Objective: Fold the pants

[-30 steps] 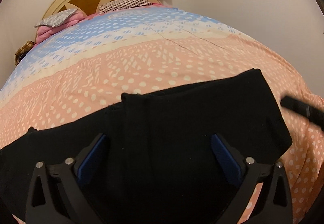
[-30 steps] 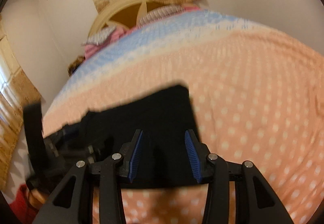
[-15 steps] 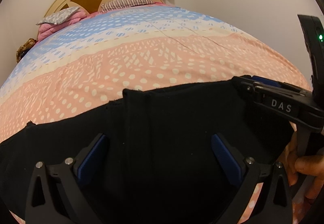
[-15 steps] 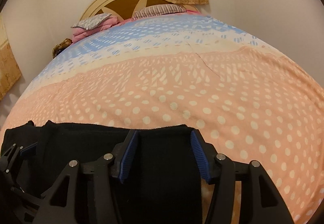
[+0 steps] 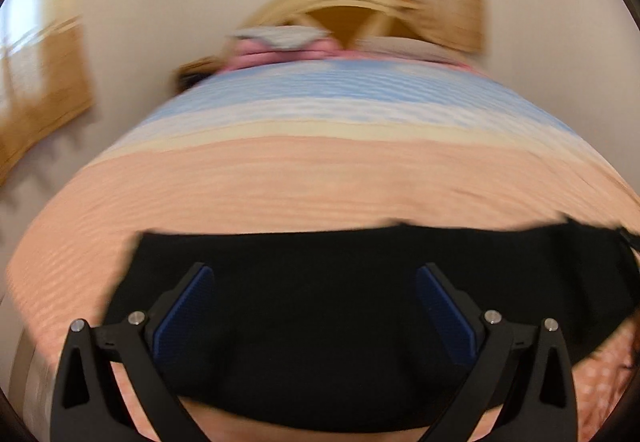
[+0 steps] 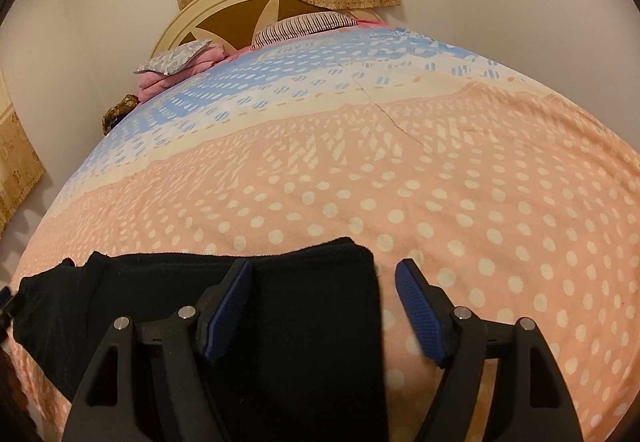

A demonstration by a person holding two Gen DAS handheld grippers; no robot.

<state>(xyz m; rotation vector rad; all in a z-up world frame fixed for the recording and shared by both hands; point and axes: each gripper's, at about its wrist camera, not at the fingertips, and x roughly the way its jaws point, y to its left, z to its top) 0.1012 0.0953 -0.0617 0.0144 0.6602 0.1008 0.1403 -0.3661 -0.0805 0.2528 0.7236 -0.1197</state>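
Observation:
Black pants (image 5: 328, 306) lie flat in a folded band across the near end of a bed. In the left wrist view, which is blurred, my left gripper (image 5: 314, 312) is open and empty, hovering over the left part of the pants. In the right wrist view the pants (image 6: 168, 302) end at a squared right edge. My right gripper (image 6: 322, 308) is open and straddles that edge, the left finger over the cloth, the right finger over the bedspread.
The bedspread (image 6: 400, 170) is peach with white dots, then cream and blue farther away. Pillows (image 6: 304, 24) and a pink blanket (image 6: 168, 80) lie by the headboard (image 6: 224, 10). The bed's left edge (image 6: 36, 242) drops to the floor.
My left gripper has swung fast to the left along the pants, so the pants' left end now shows and the view is blurred. My right gripper has opened wider and shifted to the pants' right edge.

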